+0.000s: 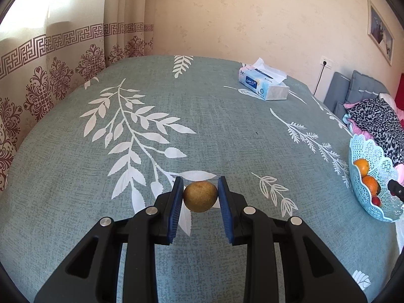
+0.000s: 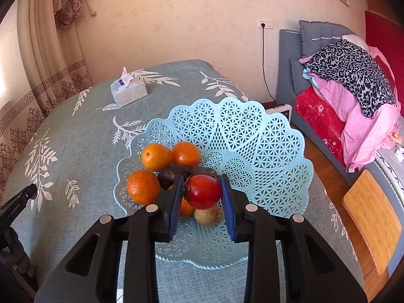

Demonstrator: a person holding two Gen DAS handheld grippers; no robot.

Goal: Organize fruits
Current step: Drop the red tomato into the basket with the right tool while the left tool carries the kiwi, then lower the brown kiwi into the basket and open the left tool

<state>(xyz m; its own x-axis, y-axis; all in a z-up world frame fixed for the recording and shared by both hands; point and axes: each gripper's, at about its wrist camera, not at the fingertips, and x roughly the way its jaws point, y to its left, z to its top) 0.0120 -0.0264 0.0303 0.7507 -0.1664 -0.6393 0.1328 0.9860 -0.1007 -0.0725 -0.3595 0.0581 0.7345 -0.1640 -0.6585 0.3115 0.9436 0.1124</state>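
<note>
My left gripper [image 1: 200, 192] is shut on a brown-green kiwi [image 1: 200, 196], held between its blue pads just above the teal leaf-print tablecloth [image 1: 141, 151]. My right gripper [image 2: 201, 192] is shut on a red tomato [image 2: 203, 192] and holds it over the light-blue lattice fruit basket [image 2: 252, 151]. The basket holds three oranges [image 2: 156, 157], a dark avocado [image 2: 168, 176] and another kiwi [image 2: 208, 216]. The basket also shows at the right edge of the left wrist view [image 1: 373, 174].
A tissue box [image 1: 263, 84] stands at the far side of the table; it shows in the right wrist view too [image 2: 128, 91]. A grey sofa with piled clothes [image 2: 348, 83] stands to the right. A wooden board [image 2: 373, 217] lies beyond the table's right edge.
</note>
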